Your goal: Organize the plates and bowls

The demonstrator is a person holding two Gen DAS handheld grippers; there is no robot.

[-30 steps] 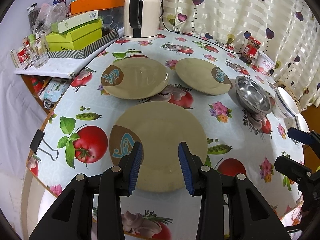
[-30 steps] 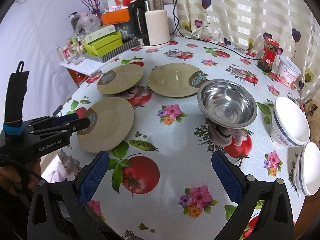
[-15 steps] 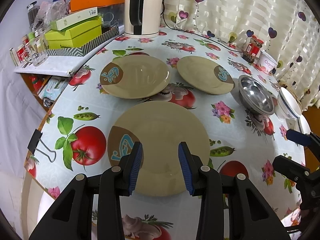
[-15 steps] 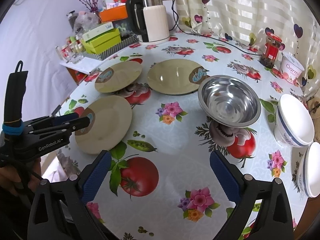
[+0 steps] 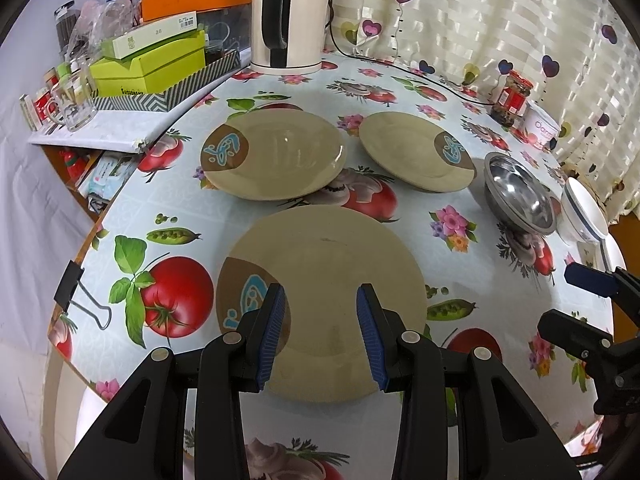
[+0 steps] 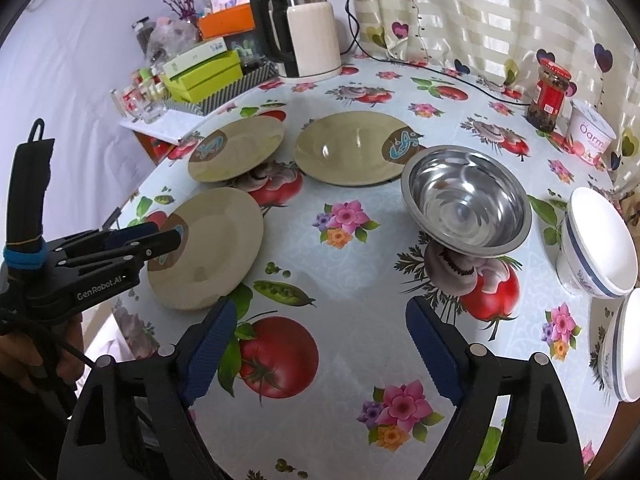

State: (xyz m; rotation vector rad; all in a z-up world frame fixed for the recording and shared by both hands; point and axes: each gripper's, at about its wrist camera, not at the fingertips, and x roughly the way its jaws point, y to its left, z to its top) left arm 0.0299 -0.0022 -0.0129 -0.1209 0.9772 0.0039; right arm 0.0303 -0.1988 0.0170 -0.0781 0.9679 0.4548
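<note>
Three tan plates with a brown-and-blue patch lie on the fruit-print table: a near one (image 5: 332,280) (image 6: 212,248), a far left one (image 5: 276,156) (image 6: 236,148) and a far right one (image 5: 416,150) (image 6: 352,148). A steel bowl (image 6: 466,202) (image 5: 520,194) stands right of them, with white blue-rimmed bowls (image 6: 600,240) further right. My left gripper (image 5: 320,328) is open, empty, hovering over the near plate's front part. My right gripper (image 6: 316,352) is wide open, empty, above bare tablecloth in front of the steel bowl.
An electric kettle (image 6: 304,28) stands at the back, green boxes (image 5: 156,64) and glasses on a side shelf at the left. A red-lidded jar (image 6: 550,92) and a yoghurt tub (image 6: 592,138) stand at the back right. A binder clip (image 5: 76,292) grips the table's left edge.
Both grippers have crept slightly forward over the table. Their jaws have not changed, and no dish has moved.
</note>
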